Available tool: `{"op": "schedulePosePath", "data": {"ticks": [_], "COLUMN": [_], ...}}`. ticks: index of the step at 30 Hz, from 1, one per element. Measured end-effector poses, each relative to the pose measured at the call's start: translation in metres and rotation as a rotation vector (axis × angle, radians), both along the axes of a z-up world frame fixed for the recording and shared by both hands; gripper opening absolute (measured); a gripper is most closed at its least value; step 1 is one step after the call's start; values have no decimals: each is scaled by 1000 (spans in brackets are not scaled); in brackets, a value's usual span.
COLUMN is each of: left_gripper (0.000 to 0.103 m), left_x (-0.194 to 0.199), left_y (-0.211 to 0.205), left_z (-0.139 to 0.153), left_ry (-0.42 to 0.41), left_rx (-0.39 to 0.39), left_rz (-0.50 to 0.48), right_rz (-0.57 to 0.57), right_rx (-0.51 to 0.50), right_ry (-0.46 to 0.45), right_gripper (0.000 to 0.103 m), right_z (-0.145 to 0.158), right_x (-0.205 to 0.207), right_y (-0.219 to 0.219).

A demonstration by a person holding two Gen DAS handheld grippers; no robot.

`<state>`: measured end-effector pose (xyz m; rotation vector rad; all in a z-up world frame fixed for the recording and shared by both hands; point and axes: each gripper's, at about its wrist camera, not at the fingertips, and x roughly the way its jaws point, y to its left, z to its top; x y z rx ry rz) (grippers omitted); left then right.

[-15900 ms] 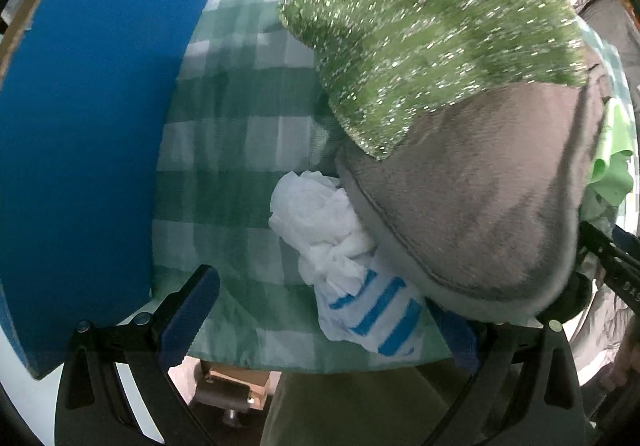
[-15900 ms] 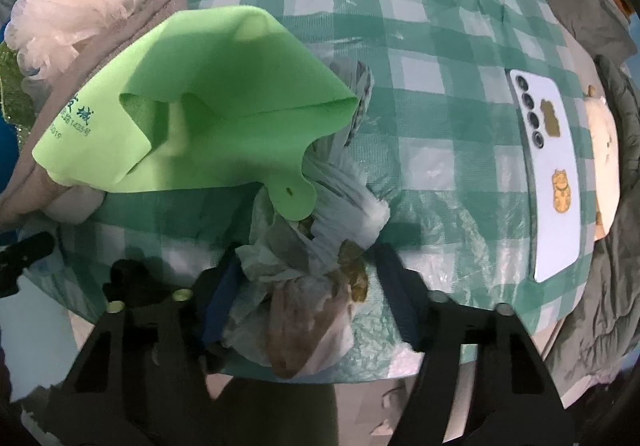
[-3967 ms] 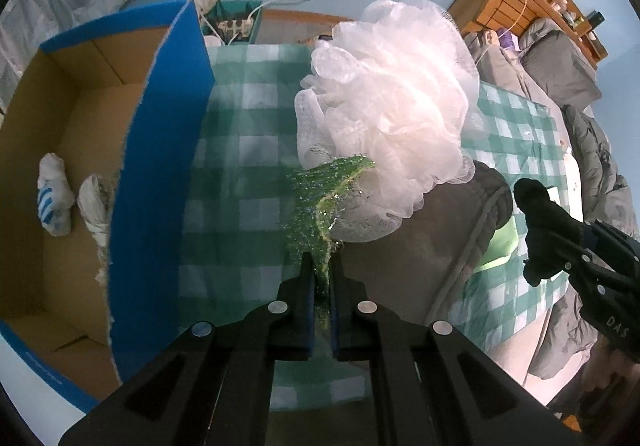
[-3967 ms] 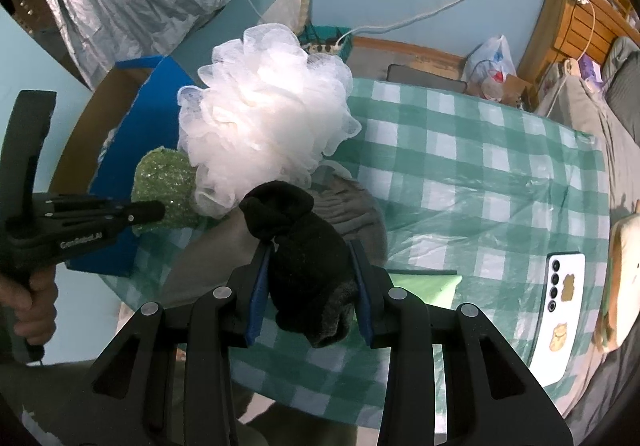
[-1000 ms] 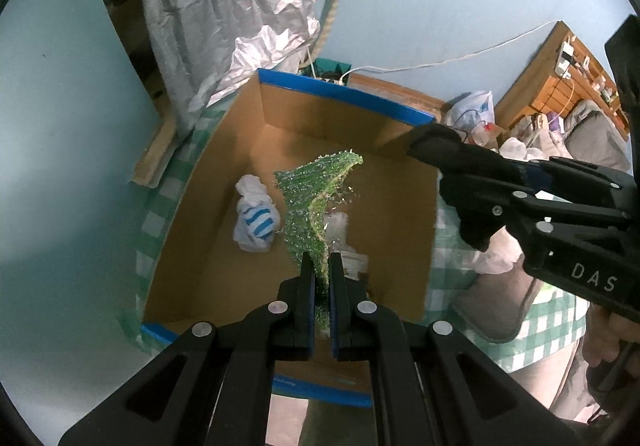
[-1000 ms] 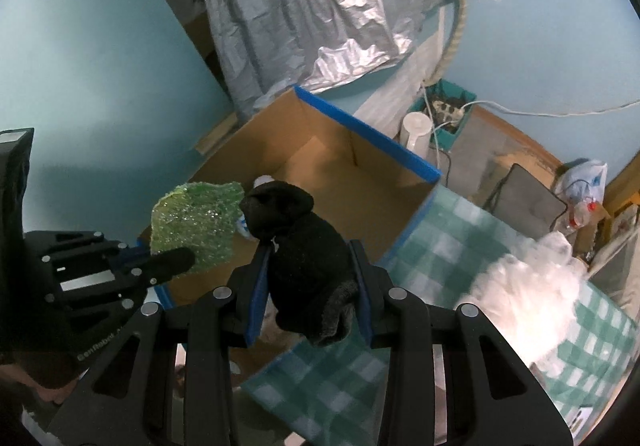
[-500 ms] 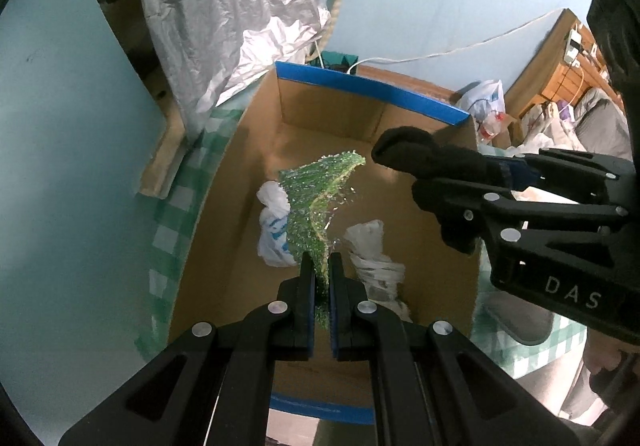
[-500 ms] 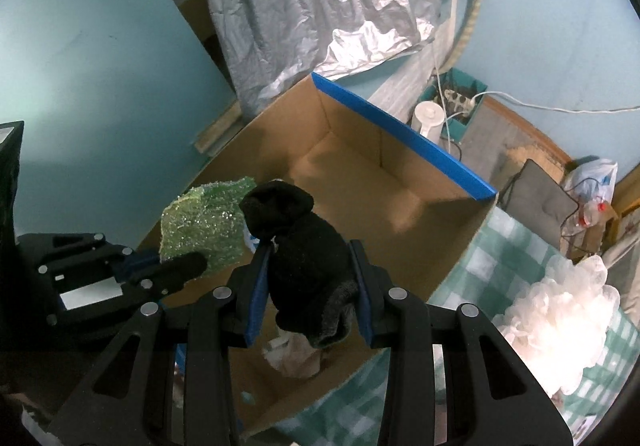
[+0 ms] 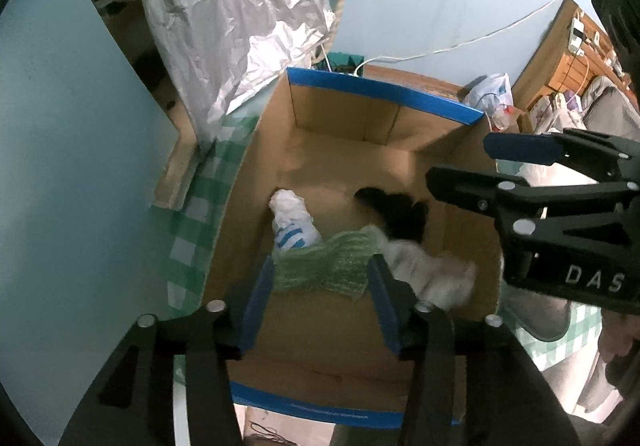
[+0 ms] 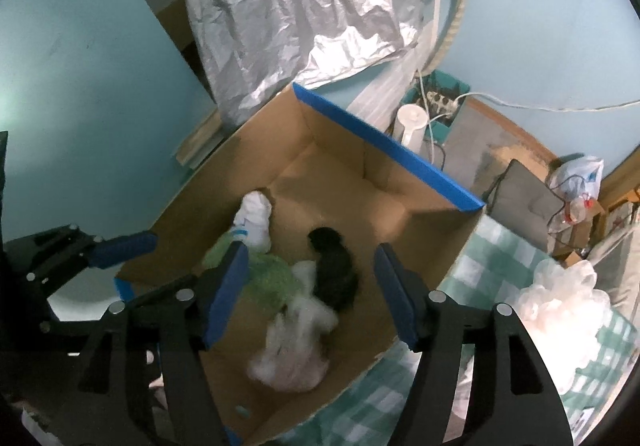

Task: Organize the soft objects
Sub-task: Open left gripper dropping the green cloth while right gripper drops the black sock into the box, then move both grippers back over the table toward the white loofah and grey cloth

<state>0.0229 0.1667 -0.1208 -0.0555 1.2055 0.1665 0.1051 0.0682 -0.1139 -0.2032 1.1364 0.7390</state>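
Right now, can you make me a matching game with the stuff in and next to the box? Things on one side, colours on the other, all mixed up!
Things:
1. sparkly scrubber cloth
2. sock
3. rolled cloth with stripes
4. bath pouf, on the checked tablecloth beside the cardboard box

Colours:
A. white and blue
B. green
C. pale white, frilly
D. black

Pairs: 1-B, 2-D, 3-A, 4-C

You saw a matt brown cardboard box [image 9: 340, 330], a glittery green cloth [image 9: 324, 266], a fuzzy black sock [image 10: 334, 270], and a crinkled, shiny silver foil sheet [image 10: 312, 2] behind.
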Motion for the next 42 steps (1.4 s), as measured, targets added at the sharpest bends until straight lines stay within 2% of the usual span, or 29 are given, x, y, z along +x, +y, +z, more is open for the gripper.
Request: {"op": "schedulePosePath", "data": {"ticks": [17, 42], "left_gripper": [63, 67], "left_x": [-11, -5], "left_y": [-16, -95], "left_z": [16, 30], "left_ry": [-16, -29], "left_rx": [-28, -26], "left_rz": [29, -96], "right_rz": [-70, -223], "right_rx": [34, 24], "right_ry": [-2, 22], "right_gripper": [72, 73], "right_z": [22, 31], "right_x": [-6, -19], "right_y": [-46, -171]}}
